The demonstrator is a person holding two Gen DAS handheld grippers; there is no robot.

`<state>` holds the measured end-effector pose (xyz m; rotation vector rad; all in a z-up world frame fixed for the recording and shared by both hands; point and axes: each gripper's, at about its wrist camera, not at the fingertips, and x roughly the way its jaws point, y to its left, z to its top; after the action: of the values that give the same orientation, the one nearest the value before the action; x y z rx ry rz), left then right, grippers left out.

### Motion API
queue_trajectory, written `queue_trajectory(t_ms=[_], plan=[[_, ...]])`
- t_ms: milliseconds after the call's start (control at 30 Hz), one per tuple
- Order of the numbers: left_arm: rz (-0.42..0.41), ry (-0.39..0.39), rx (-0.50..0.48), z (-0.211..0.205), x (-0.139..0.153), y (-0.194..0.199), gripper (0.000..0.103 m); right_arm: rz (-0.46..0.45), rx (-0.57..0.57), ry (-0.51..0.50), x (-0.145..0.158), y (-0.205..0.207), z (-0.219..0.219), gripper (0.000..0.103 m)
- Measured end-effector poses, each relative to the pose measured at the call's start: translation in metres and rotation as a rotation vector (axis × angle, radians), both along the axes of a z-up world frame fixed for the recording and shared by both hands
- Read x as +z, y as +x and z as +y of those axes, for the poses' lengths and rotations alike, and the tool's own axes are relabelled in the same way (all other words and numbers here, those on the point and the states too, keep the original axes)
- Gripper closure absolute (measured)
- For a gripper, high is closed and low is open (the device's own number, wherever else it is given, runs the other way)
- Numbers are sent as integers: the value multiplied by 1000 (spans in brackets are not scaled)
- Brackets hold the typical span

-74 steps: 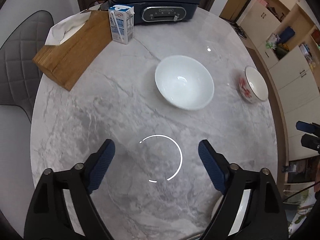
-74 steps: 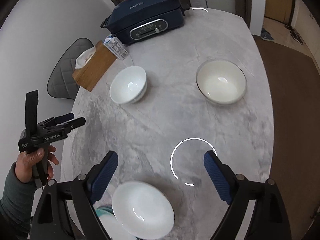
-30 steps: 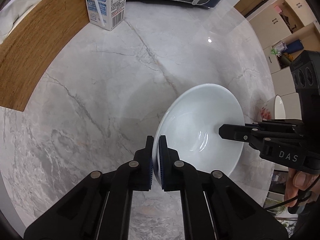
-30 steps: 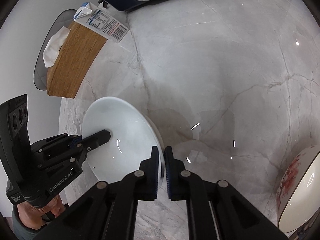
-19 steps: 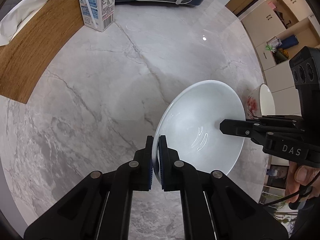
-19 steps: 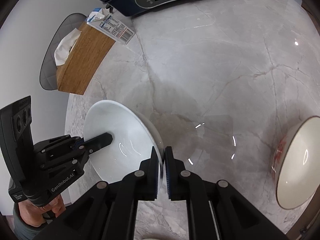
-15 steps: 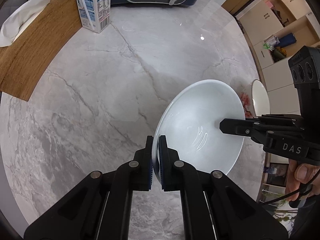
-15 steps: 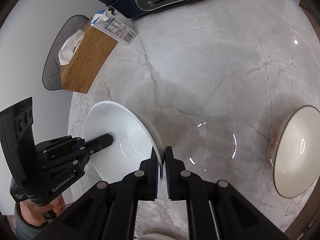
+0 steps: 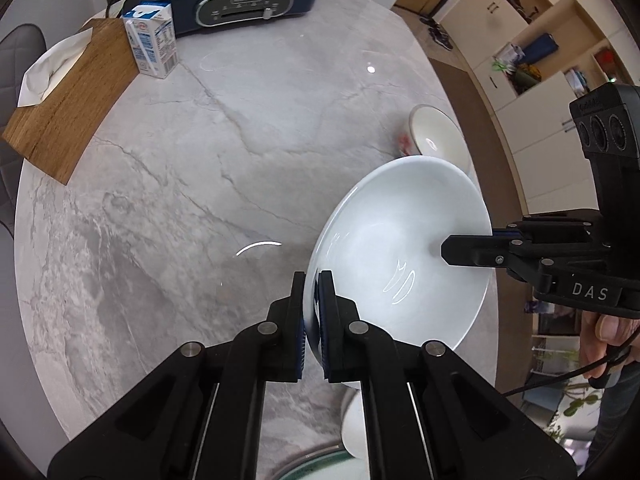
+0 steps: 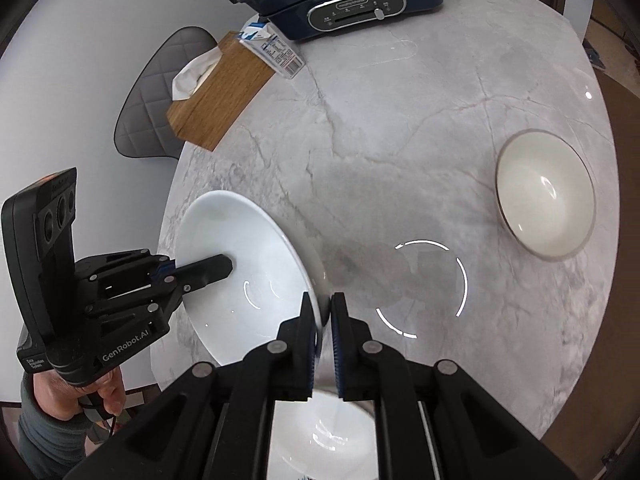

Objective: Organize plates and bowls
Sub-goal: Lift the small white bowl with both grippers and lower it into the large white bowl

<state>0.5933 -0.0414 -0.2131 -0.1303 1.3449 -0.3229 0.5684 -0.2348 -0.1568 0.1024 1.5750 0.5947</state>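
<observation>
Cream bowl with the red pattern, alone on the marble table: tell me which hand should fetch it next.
Right, once free. The cream bowl with the red pattern sits on the right gripper's side. Both it and the left gripper currently clamp opposite rims of the plain white bowl.

We see bright, even light, ring-shaped glare on the marble table [image 10: 400,152], fisheye bending toward every edge.

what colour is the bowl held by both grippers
Plain white bowl, clearest in the left wrist view.
</observation>
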Motion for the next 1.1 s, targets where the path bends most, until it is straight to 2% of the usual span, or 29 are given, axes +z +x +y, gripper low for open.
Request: queue_trajectory(t_ms=[133,267,533,800,1100], plan=[[-4,9,-54,-22,7,-40,99,-2,-10,-6,12,-42,-16,94],[19,11,-99,-39,-2,-79,99,8,-22,-24,14,-85,-27,93],[77,-2,-140,-57,-29,-133,99,58,-56,-46,-9,-146,-47,93],[115,2,-173,-64,-54,-148,99,99,-95,-57,-31,-174,-56,94],[152,26,-188,-76,-91,-155,99,153,-134,-85,-67,-187,-65,94]])
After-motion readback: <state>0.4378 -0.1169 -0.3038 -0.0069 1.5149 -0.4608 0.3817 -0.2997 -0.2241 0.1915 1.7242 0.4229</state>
